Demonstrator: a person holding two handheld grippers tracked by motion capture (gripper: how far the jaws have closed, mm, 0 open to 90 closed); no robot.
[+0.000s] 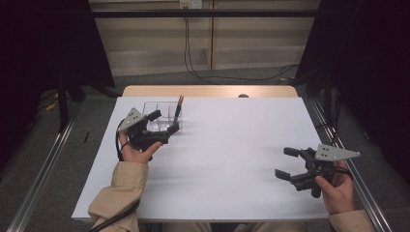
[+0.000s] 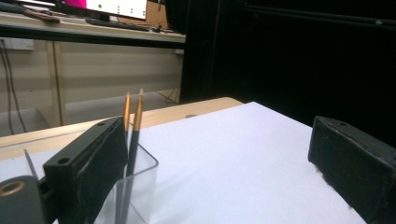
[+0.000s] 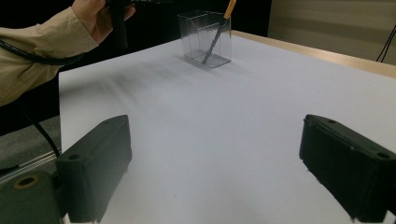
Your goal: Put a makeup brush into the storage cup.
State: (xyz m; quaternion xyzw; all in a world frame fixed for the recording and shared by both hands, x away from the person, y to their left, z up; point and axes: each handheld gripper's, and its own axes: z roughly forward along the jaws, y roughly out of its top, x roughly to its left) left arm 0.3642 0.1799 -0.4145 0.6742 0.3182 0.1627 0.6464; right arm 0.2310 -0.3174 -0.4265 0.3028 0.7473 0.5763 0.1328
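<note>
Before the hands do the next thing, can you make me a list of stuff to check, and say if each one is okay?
1. Pencils standing inside the clear box: ok.
2. Clear box upright on the white table: ok.
3. Left gripper open, nothing between its jaws: ok.
4. Right gripper open and holding nothing: ok.
5. Left gripper clear of the box: cannot tell, it is very close.

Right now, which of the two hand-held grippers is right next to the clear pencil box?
The left hand-held gripper: its open jaws sit beside the clear box holding the pencils. The right hand-held gripper hovers far off, jaws open over bare white table.
</note>
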